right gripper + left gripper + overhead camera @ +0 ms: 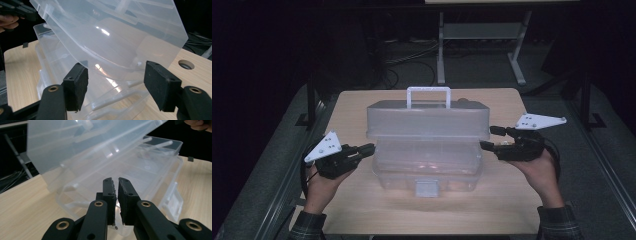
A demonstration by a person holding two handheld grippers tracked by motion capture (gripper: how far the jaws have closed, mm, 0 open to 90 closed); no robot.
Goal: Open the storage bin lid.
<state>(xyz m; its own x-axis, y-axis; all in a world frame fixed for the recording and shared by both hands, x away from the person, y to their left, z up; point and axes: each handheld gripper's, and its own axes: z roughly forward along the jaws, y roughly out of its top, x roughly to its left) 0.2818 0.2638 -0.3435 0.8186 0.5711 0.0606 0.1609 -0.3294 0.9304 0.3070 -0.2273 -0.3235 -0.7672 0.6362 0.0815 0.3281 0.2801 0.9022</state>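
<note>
With the clear plastic box [427, 155] mid-tabletop and its lid [428, 120] half raised, the left tongs [368, 148], nearly pressed together, flank it at 9 o'clock and the spread, empty right tongs [489, 138] at 3; next, probably nudge the lid further.

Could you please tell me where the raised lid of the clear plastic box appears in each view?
High view: the lid sits centre, tilted above the box base.
Left gripper view: it spans the upper left.
Right gripper view: it slants across the upper centre.
Shared landmark: the wooden table.
</note>
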